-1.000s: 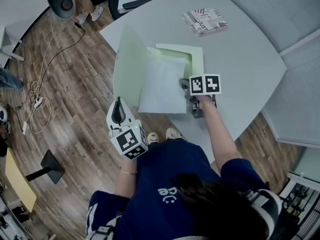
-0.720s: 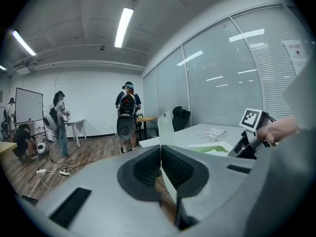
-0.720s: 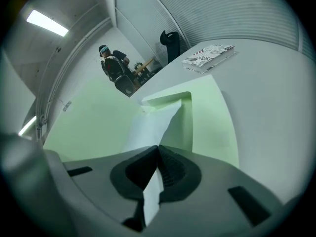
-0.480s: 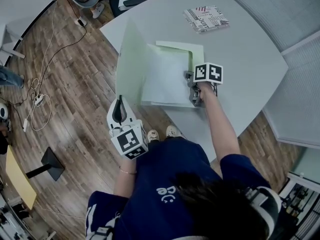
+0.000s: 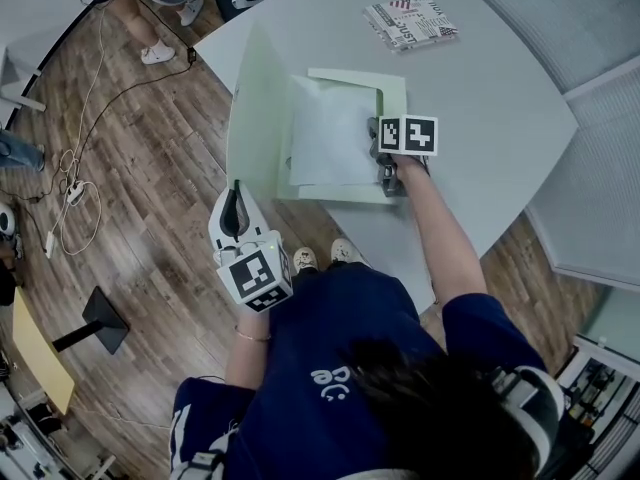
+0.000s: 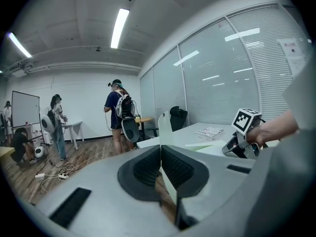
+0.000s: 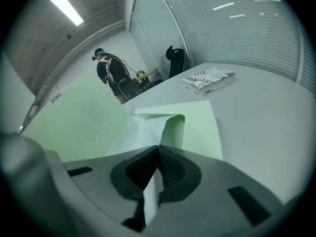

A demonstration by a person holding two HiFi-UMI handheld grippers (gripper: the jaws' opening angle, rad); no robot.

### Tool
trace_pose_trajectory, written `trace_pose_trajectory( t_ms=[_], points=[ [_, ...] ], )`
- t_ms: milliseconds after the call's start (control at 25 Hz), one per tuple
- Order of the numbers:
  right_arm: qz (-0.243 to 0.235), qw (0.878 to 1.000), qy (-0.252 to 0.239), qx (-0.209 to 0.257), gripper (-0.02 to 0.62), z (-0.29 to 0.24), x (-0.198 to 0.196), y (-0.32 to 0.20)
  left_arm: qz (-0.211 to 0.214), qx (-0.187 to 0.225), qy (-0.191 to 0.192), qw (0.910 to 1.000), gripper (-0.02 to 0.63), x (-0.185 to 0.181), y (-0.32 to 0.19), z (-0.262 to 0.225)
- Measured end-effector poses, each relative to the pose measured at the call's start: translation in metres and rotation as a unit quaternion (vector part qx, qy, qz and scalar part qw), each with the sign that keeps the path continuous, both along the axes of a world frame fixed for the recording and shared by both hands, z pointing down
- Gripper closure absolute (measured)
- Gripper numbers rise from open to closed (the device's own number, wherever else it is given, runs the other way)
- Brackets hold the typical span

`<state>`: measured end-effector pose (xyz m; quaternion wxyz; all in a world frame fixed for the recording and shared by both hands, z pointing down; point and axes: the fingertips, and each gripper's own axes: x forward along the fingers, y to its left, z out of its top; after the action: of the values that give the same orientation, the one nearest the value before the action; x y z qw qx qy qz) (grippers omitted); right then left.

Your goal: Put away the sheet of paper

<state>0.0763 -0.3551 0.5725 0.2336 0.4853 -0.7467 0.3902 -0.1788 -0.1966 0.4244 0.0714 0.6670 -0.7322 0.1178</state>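
Left tongs (image 6: 160,154): clenched on the edge of the pale green folder's (image 5: 258,118) front cover, which stands upright.
Right tongs (image 7: 158,153): clenched on the right edge of the sheet of paper (image 5: 330,140).
Count: two tongs, one sheet, one folder, one bundle of printed papers (image 5: 410,23).
Sheet: flat inside the open folder on the worktop (image 5: 490,98), with its long axis running away from the person.
Views: only the head view takes in the whole sheet. Only the right gripper view shows its edge pinched between the pads.
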Motion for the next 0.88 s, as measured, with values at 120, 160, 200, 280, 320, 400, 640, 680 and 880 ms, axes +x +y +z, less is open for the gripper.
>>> trace_pose_trajectory(
  t_ms=[120, 160, 200, 280, 320, 400, 640, 680, 880],
  points=[
    [-0.007, 1.000, 0.022, 0.019, 0.586, 0.000, 0.001, -0.003, 0.003, 0.000, -0.004, 1.0000, 0.598, 0.001, 0.002, 0.000],
    [-0.014, 0.999, 0.031, 0.021, 0.586, 0.001, 0.001, -0.002, 0.003, 0.001, -0.005, 1.0000, 0.598, 0.001, 0.002, 0.000],
    [-0.026, 0.999, 0.041, 0.022, 0.586, 0.002, -0.001, 0.000, 0.005, 0.001, -0.006, 1.0000, 0.598, 0.001, 0.003, 0.000],
    [-0.067, 0.995, 0.064, 0.023, 0.586, 0.004, -0.007, 0.005, 0.006, 0.002, -0.007, 1.0000, 0.598, 0.002, 0.004, -0.001],
    [-0.091, 0.993, 0.074, 0.021, 0.586, 0.005, -0.011, 0.008, 0.007, 0.002, -0.008, 0.9999, 0.598, 0.002, 0.004, -0.001],
    [-0.129, 0.988, 0.087, 0.017, 0.586, 0.007, -0.018, 0.012, 0.009, 0.002, -0.011, 0.9999, 0.598, 0.003, 0.005, -0.002],
    [-0.171, 0.977, 0.128, 0.028, 0.586, 0.012, -0.023, 0.013, 0.013, 0.002, -0.017, 0.9998, 0.598, 0.006, 0.006, -0.003],
    [-0.184, 0.973, 0.135, 0.028, 0.586, 0.014, -0.024, 0.015, 0.013, 0.001, -0.017, 0.9998, 0.598, 0.006, 0.005, -0.003],
    [-0.203, 0.965, 0.167, 0.017, 0.586, 0.021, -0.028, 0.017, 0.012, 0.000, -0.018, 0.9998, 0.598, 0.004, 0.008, -0.002]
  ],
)
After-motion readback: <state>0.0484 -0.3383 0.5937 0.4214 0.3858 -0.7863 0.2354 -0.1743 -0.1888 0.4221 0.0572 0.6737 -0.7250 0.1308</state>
